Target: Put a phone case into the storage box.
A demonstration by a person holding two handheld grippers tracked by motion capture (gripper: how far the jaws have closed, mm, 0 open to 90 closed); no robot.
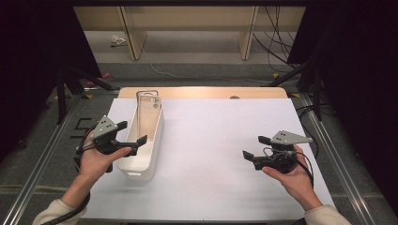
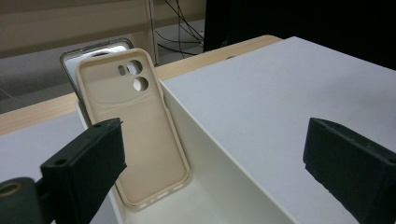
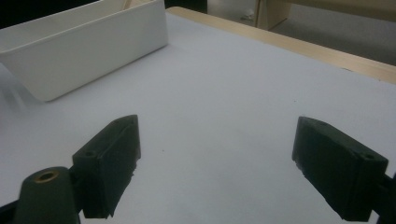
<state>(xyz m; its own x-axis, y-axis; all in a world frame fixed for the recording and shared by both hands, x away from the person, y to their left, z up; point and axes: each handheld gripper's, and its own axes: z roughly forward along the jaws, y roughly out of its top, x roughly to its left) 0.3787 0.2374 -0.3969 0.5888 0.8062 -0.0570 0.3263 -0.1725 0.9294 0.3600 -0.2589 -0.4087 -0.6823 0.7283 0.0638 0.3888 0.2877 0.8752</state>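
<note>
At centre left, the left gripper [image 1: 131,132], jaws apart, is hovering over a white bin [image 1: 152,140] holding phone cases [image 2: 135,126], ready to grasp; the right gripper [image 1: 256,147], jaws apart, is waiting lower right.

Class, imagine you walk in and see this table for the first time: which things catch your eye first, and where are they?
First comes the long white bin at the table's left, with a beige phone case leaning upright against its far end and a clear case behind it. Next, the left claw hangs open over the bin's near end. The right claw is open above the bare white sheet.
</note>
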